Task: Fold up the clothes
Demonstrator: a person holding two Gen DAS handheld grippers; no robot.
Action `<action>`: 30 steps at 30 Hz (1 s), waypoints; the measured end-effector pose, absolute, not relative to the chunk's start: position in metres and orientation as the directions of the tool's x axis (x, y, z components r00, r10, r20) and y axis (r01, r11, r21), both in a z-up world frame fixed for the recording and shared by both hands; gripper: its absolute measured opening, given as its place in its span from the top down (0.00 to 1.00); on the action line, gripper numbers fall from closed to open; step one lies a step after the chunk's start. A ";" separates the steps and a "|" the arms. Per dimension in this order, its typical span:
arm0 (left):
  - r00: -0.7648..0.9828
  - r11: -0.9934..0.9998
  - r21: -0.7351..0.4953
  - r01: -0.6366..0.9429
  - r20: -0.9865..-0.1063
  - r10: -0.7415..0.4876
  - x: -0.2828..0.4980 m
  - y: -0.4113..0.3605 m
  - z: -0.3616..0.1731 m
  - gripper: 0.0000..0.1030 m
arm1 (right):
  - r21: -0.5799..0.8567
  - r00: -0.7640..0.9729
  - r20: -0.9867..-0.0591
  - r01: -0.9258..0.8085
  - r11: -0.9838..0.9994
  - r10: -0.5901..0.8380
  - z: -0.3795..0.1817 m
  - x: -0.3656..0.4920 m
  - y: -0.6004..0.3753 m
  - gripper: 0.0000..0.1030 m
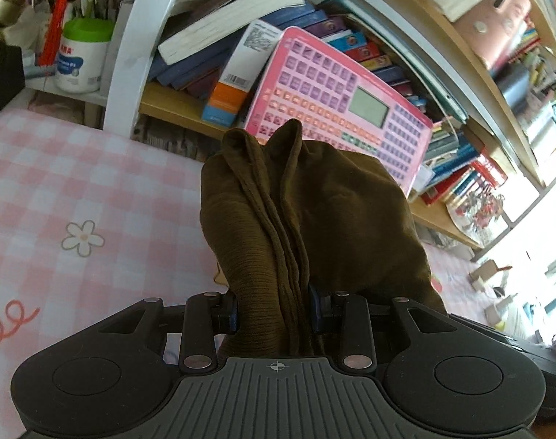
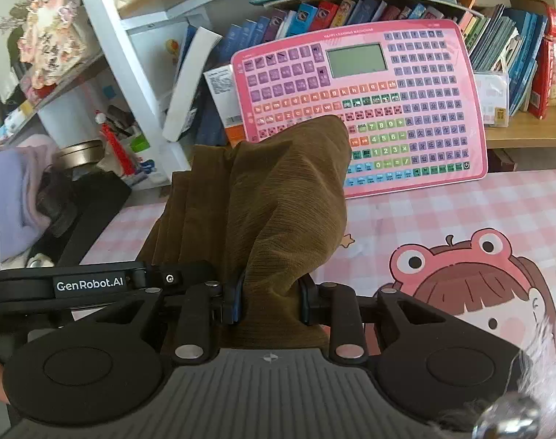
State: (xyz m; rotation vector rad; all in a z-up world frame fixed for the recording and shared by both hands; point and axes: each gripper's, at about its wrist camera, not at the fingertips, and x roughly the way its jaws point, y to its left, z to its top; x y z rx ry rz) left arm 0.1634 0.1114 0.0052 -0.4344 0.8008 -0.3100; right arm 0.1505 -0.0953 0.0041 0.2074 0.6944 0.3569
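Observation:
An olive-brown ribbed garment [image 1: 299,212] is bunched up in front of the left wrist camera, and my left gripper [image 1: 274,311] is shut on a thick fold of it. In the right wrist view the same garment [image 2: 278,205] rises in a bunched peak, with my right gripper [image 2: 270,301] shut on another part of it. Both grippers hold the cloth up above the pink checked table cover [image 1: 76,190]. The other handheld gripper body [image 2: 69,285], labelled GenRobot.AI, shows at the left of the right wrist view. The rest of the garment is hidden behind the folds.
A pink toy keyboard tablet [image 2: 362,109] leans against a wooden bookshelf [image 2: 526,128] full of books at the back. A white shelf post [image 1: 131,55], a white tub with green lid [image 1: 82,58] and a purple cloth [image 2: 11,197] stand at the left.

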 end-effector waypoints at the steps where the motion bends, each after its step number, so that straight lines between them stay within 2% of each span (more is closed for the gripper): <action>1: 0.656 0.865 -0.491 0.103 -0.621 -0.430 0.167 0.112 0.002 0.69 | 0.303 0.711 -0.586 -0.250 0.919 0.387 0.002 0.154 -0.095 0.75; 10: 0.620 0.830 -0.557 0.021 -0.644 -0.448 0.194 0.115 -0.037 0.67 | 0.372 0.693 -0.608 -0.184 0.910 0.389 -0.030 0.189 -0.109 0.74; 13: 0.622 0.827 -0.562 0.011 -0.644 -0.446 0.196 0.115 -0.043 0.61 | 0.424 0.694 -0.610 -0.123 0.897 0.383 -0.046 0.194 -0.120 0.64; 15: 0.621 0.830 -0.558 0.011 -0.646 -0.443 0.196 0.115 -0.045 0.53 | 0.455 0.699 -0.603 -0.095 0.886 0.385 -0.050 0.193 -0.126 0.58; 18: 0.632 0.843 -0.538 0.001 -0.653 -0.417 0.193 0.117 -0.046 0.43 | 0.428 0.710 -0.607 -0.088 0.900 0.358 -0.045 0.183 -0.128 0.49; 21: 0.649 0.861 -0.508 0.001 -0.655 -0.388 0.186 0.118 -0.041 0.40 | 0.400 0.720 -0.610 -0.080 0.913 0.331 -0.040 0.173 -0.130 0.40; 25: 0.680 0.896 -0.442 0.034 -0.647 -0.345 0.171 0.116 -0.026 0.38 | 0.363 0.734 -0.612 -0.070 0.929 0.294 -0.033 0.161 -0.133 0.35; 30: 0.719 0.931 -0.361 0.054 -0.633 -0.287 0.139 0.109 -0.009 0.31 | 0.309 0.742 -0.618 -0.077 0.948 0.262 -0.027 0.135 -0.135 0.34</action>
